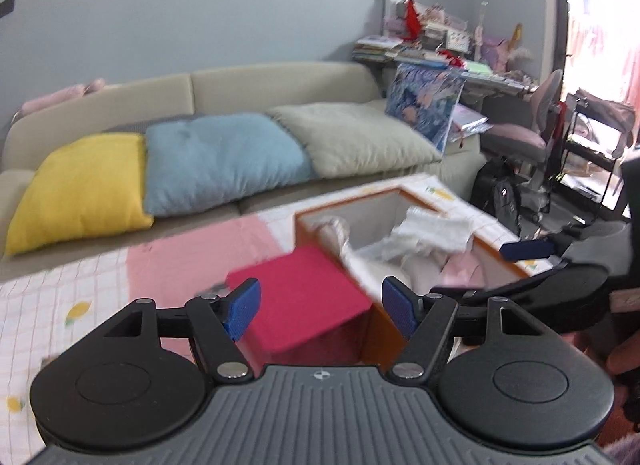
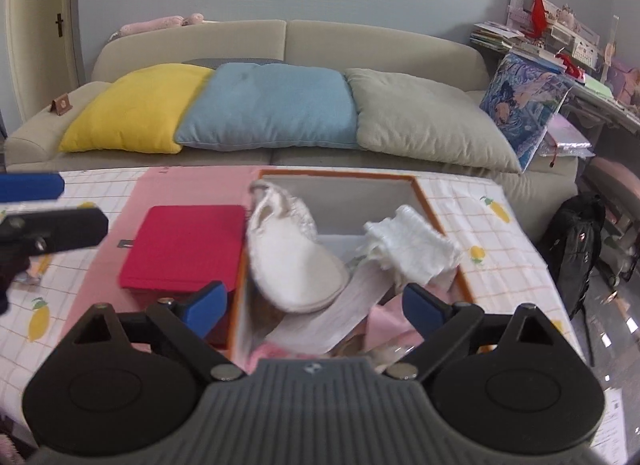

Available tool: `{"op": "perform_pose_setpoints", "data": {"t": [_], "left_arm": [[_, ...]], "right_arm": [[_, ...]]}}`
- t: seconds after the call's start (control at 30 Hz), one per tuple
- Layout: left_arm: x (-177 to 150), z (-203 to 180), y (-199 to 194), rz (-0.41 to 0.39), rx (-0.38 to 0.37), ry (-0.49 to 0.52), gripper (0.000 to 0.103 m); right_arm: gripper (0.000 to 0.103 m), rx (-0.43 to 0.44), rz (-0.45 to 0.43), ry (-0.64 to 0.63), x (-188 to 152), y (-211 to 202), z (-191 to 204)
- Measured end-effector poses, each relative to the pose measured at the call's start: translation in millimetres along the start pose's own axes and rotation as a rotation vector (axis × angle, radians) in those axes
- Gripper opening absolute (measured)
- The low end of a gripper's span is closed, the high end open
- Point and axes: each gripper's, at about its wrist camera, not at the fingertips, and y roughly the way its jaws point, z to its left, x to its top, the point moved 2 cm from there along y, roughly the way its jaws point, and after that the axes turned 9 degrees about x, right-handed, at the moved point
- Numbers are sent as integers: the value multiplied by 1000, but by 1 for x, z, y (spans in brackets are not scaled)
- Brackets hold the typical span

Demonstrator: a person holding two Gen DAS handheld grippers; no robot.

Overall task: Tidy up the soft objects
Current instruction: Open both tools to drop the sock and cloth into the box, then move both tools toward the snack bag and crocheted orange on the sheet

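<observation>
An orange-rimmed box (image 2: 428, 201) stands on the table and holds soft things: a cream slipper (image 2: 292, 257), a white frilly sock (image 2: 416, 249), a pale long sock (image 2: 324, 325) and pink cloth (image 2: 392, 321). A red folded cloth (image 2: 184, 245) lies left of the box. My right gripper (image 2: 316, 305) is open and empty above the box's near edge. My left gripper (image 1: 320, 309) is open and empty above the red cloth (image 1: 304, 297) and the box (image 1: 496, 249). The right gripper's finger shows in the left wrist view (image 1: 528, 249).
The table has a pink and white checked cover with lemons (image 2: 492, 209). Behind it a beige sofa (image 2: 280, 37) carries a yellow (image 2: 136, 109), a blue (image 2: 272, 105) and a grey-green pillow (image 2: 424, 117). A black backpack (image 2: 576, 249) and a cluttered desk (image 2: 560, 49) are at the right.
</observation>
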Motion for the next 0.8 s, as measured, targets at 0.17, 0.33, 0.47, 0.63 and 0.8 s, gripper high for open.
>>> {"op": "perform_pose_setpoints", "data": {"t": [0.17,0.33,0.47,0.63,0.8], "left_arm": [[-38,34,-5,94,54,-74,81],[-63,71,-10,163,115,-163,81],[-75,99,-15,181,159,-239,81],[-83,129,-18,176,205,-304,81],[-90,154,-14,178,242,-334,81]], "right_arm": [[93,84,33,-5,-15,4,32],[89,159,78,-99,-25,19,71],[84,207,95,-158,-26,33,96],[77,253,98,-245,-21,49,127],[75,286,83,-326,-11,62,152]]}}
